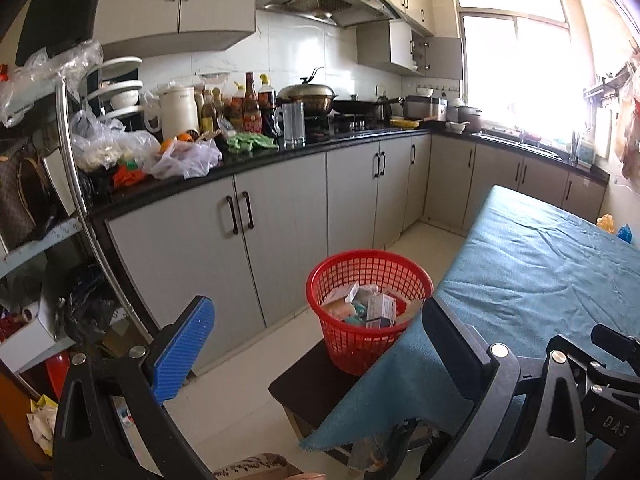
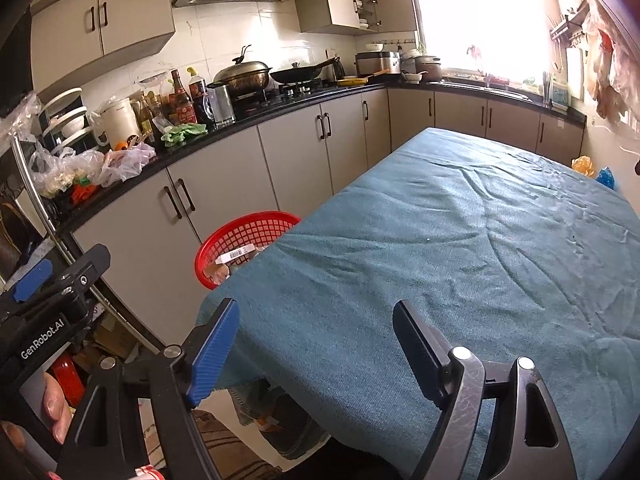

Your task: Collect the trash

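Both grippers, left gripper (image 1: 320,340) and right gripper (image 2: 316,352), are gaping wide, holding nothing; light, crushable cartons are lying in the red basket (image 1: 356,344), probably best pinched across flat sides.

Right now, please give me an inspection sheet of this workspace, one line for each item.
Surface: table under a wrinkled blue cloth, no trash seen on it.
Job's things: red basket on a dark stool beside the table, holding small boxes.
Clutter: plastic bags, bottles and pots on the counter.
Grippers: left gripper open and empty; right gripper open and empty.
Cables: nothing seen.
Surroundings: grey cabinets, bright window.
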`<state>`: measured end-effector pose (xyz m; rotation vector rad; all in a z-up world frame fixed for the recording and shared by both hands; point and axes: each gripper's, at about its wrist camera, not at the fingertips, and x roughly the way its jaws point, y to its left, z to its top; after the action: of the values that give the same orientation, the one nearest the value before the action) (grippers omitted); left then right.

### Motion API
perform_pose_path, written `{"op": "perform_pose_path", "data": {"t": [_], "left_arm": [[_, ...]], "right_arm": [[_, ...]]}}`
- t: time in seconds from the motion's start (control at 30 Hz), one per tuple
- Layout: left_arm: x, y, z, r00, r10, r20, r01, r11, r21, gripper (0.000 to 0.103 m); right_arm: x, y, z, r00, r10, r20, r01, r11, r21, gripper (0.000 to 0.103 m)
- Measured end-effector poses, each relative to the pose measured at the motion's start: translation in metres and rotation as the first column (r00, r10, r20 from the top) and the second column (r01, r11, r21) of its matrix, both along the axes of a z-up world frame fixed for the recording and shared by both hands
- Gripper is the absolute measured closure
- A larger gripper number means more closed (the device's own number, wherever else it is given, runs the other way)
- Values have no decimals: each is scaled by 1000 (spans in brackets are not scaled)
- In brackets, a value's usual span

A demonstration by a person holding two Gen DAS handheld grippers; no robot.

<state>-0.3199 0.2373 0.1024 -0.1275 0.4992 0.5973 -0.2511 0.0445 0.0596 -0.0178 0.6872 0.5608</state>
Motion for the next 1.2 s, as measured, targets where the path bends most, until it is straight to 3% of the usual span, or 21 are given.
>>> {"op": "perform_pose_path", "data": {"t": [0.6, 1.2], "left_arm": [[15, 16, -19, 997, -6, -72, -1, 996, -94, 0], [23, 28, -33, 994, -4, -109, -11, 990, -140, 0]], "right_arm": [[0, 18, -11, 1000, 14, -1, -14, 998, -60, 19], [7, 25, -21, 1000, 14, -18, -16, 996, -87, 19]]}}
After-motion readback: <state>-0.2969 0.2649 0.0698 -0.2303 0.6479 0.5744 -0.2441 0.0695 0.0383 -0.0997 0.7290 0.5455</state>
